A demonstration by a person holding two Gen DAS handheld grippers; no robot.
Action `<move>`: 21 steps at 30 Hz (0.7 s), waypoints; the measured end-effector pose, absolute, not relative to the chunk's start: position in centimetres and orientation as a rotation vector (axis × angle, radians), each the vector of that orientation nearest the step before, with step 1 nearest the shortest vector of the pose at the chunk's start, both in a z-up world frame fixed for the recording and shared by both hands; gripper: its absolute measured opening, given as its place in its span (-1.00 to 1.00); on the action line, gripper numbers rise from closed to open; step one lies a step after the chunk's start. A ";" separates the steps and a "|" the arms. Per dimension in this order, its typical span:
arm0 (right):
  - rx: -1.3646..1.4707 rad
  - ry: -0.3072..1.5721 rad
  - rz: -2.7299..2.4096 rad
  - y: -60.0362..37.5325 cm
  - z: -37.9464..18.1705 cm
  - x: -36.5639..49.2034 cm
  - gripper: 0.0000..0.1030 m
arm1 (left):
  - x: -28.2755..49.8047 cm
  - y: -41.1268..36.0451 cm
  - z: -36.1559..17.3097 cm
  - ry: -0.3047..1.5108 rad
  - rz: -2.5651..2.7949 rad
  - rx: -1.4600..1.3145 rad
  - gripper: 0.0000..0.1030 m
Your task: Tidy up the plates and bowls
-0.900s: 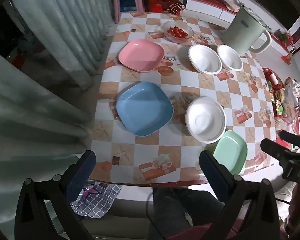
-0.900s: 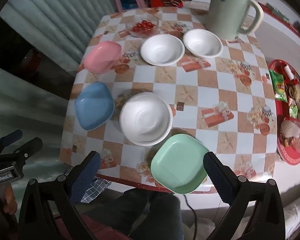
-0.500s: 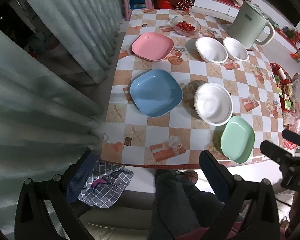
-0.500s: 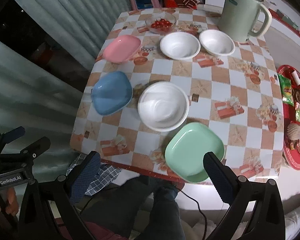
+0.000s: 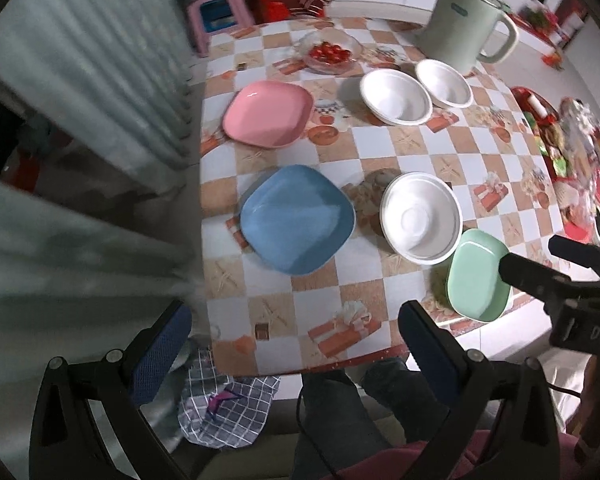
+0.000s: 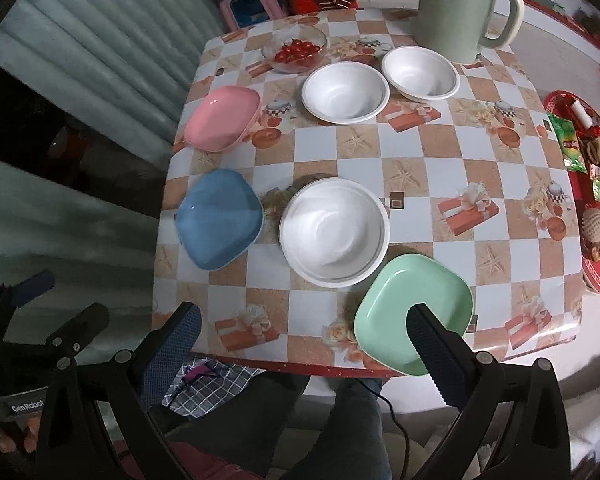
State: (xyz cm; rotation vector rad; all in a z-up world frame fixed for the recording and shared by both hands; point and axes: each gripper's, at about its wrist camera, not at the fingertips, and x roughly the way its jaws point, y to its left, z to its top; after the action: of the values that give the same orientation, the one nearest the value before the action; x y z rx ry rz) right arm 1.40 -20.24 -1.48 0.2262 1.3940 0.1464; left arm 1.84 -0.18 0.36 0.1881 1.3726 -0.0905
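Note:
On the checked table (image 5: 412, 148) (image 6: 452, 168) lie a pink plate (image 5: 267, 114) (image 6: 222, 118), a blue plate (image 5: 296, 218) (image 6: 219, 218), a green plate (image 5: 476, 274) (image 6: 410, 310) at the near edge, one white bowl (image 5: 420, 216) (image 6: 334, 232) in the middle and two white bowls (image 5: 396, 96) (image 6: 345, 92) at the back (image 5: 444, 83) (image 6: 420, 74). My left gripper (image 5: 294, 344) is open and empty, above the table's near edge. My right gripper (image 6: 304, 340) is open and empty, its right finger over the green plate's near rim.
A pale green kettle (image 5: 466, 28) (image 6: 458, 8) stands at the back. A glass bowl of tomatoes (image 5: 330, 51) (image 6: 296, 49) sits beside it. A red tray of snacks (image 6: 592, 184) is at the right. A checked cloth (image 5: 224, 404) lies below the near edge. A curtain hangs left.
Both grippers have moved forward toward the table; plates and bowls look larger. The dishes themselves have not moved.

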 end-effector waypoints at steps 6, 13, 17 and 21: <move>0.284 1.431 0.043 -21.7 -2.9 1.6 1.00 | 3.8 -1.8 -1.8 1.424 -0.198 0.255 1.00; 0.347 1.475 -0.047 -23.3 -4.1 1.3 1.00 | 5.1 -3.3 -3.4 1.447 -0.275 0.322 1.00; 0.343 1.495 -0.063 -23.0 -4.5 1.6 1.00 | 5.7 -2.8 -4.0 1.462 -0.287 0.315 1.00; 0.314 1.505 -0.046 -21.8 -4.8 2.3 1.00 | 6.0 -1.7 -4.6 1.480 -0.274 0.293 1.00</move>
State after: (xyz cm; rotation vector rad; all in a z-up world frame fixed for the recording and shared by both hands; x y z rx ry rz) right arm 2.27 -21.77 -4.85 0.3137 1.5045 -0.0457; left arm 6.00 -1.67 -4.59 0.2933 1.4795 -0.2735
